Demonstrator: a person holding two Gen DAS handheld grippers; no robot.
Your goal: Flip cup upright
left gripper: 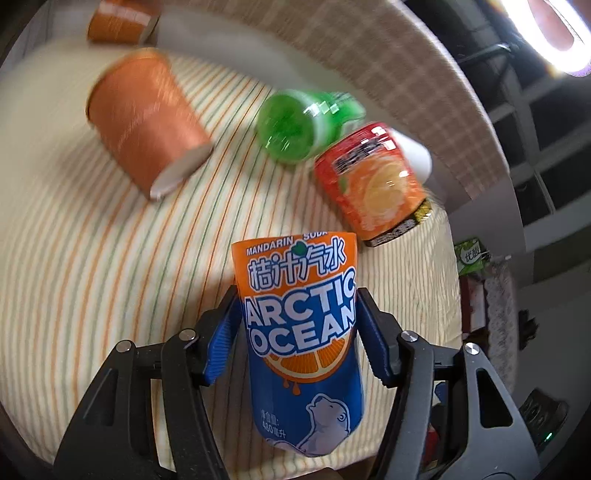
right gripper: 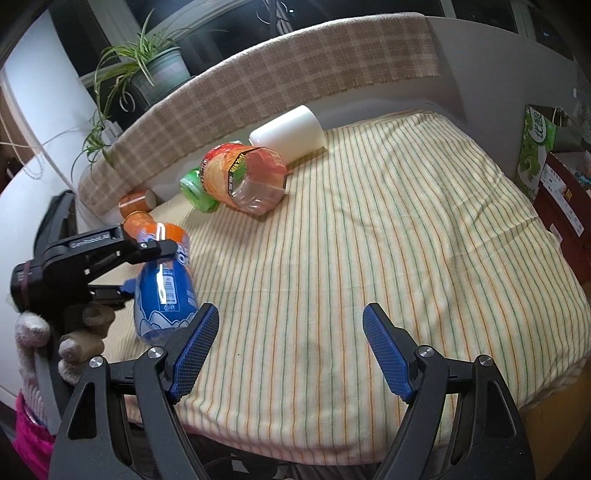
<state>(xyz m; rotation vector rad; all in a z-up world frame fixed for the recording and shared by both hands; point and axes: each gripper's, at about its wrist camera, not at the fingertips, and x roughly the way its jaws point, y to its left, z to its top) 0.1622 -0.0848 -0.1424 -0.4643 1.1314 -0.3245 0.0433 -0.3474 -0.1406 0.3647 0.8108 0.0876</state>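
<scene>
My left gripper (left gripper: pixel 297 317) is shut on a blue and orange "Arctic Ocean" cup (left gripper: pixel 303 339), made from a cut soda bottle. The cup is tilted, with its cut orange rim pointing away from the camera. It also shows in the right wrist view (right gripper: pixel 164 288), held at the left just above the striped cloth (right gripper: pixel 369 258). My right gripper (right gripper: pixel 291 350) is open and empty over the front of the cloth.
On the cloth lie an orange paper cup (left gripper: pixel 147 122), a second orange cup (left gripper: pixel 122 18), a green bottle cup (left gripper: pixel 295 125), a red-orange bottle cup (left gripper: pixel 373 184) and a white cup (right gripper: pixel 288 133). A checked padded edge (right gripper: pixel 258 85) runs behind. Boxes (right gripper: pixel 554 177) stand at right.
</scene>
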